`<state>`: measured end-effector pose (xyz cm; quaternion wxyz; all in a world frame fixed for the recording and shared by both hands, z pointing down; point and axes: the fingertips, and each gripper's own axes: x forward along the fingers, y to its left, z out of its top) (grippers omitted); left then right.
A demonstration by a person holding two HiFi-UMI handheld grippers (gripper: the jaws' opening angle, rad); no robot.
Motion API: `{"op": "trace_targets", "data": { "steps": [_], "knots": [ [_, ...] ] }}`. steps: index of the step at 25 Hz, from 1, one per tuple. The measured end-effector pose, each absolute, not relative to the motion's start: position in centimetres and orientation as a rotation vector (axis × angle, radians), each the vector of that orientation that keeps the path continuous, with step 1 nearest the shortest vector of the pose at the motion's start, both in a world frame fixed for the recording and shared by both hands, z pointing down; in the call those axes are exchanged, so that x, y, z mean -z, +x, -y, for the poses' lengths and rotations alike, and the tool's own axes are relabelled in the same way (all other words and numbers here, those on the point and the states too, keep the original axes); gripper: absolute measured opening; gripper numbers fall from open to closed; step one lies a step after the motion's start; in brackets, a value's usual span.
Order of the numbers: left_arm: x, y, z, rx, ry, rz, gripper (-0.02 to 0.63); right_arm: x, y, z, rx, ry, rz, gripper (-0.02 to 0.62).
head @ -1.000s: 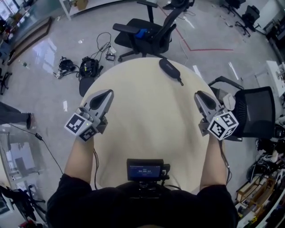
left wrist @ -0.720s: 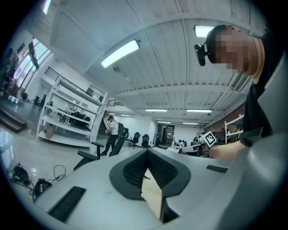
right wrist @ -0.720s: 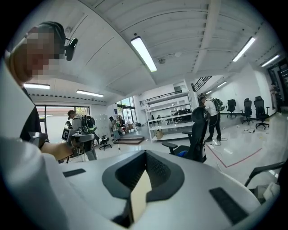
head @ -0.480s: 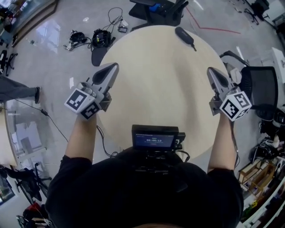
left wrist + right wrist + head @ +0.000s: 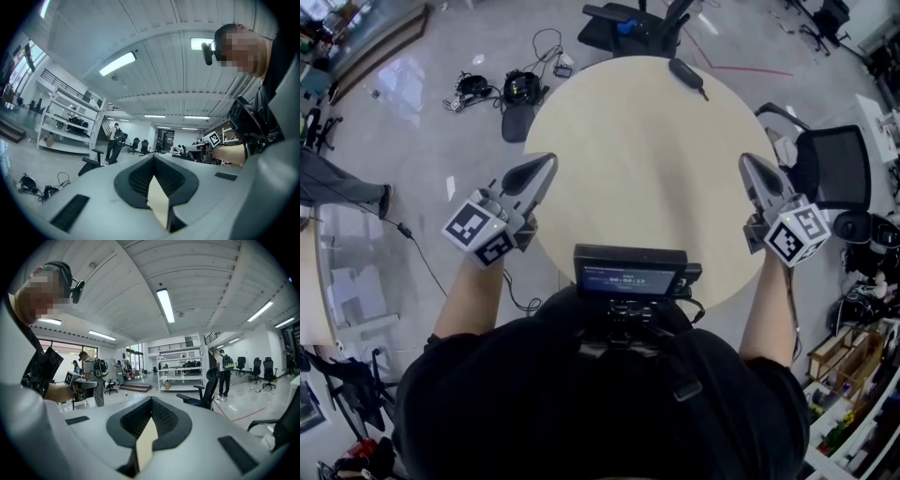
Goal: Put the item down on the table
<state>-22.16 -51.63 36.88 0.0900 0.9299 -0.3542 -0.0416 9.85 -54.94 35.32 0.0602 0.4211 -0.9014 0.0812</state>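
Observation:
A dark oblong item (image 5: 684,71) with a short cord lies on the far edge of the round beige table (image 5: 637,159). Both grippers hover near the table's near side, far from the item. My left gripper (image 5: 546,165) is over the left rim, shut with nothing in it. My right gripper (image 5: 749,163) is at the right rim, also shut and empty. In the left gripper view the jaws (image 5: 153,160) meet and point up at the room. In the right gripper view the jaws (image 5: 151,402) are pressed together the same way.
A black office chair (image 5: 630,22) stands beyond the table and another (image 5: 836,169) at its right. Cables and gear (image 5: 502,89) lie on the floor at the left. A small screen device (image 5: 630,277) hangs at my chest. People stand in the room behind.
Both grippers have drawn back toward the table's near edge and spread to its sides. The table and the dark item now sit farther from me.

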Motion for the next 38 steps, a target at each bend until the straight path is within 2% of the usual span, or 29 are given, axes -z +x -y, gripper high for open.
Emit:
{"op": "trace_targets", "data": {
  "steps": [3, 8, 12, 16, 19, 24, 33, 38],
  "knots": [
    [-35.4, -21.0, 48.7, 0.159, 2.786, 1.081, 0.002, -34.4, 11.0, 52.3, -0.187, 1.230, 2.745, 0.005],
    [-33.4, -13.8, 42.6, 0.231, 2.773, 1.135, 0.002, -33.9, 17.3, 46.6, -0.177, 1.142, 2.813, 0.005],
    [-33.2, -10.5, 40.8, 0.271, 2.760, 1.115, 0.002, -34.7, 18.6, 44.9, -0.223, 1.072, 2.843, 0.005],
    [-33.5, -3.8, 38.2, 0.271, 2.751, 1.100, 0.002, -36.0, 24.0, 42.3, -0.236, 1.020, 2.849, 0.005],
    [-33.7, -1.8, 36.7, 0.235, 2.762, 1.101, 0.002, -36.4, 25.3, 41.4, -0.252, 1.005, 2.868, 0.005],
    [-32.8, -2.6, 35.2, 0.240, 2.800, 1.110, 0.002, -35.3, 24.6, 40.5, -0.247, 1.003, 2.900, 0.005],
    [-31.1, -9.9, 37.1, 0.266, 2.836, 1.098, 0.002, -33.0, 18.1, 41.3, -0.164, 1.059, 2.872, 0.005],
    [-31.4, -11.6, 38.3, 0.274, 2.826, 1.074, 0.002, -33.3, 16.1, 41.8, -0.146, 1.064, 2.856, 0.005]
  ]
}}
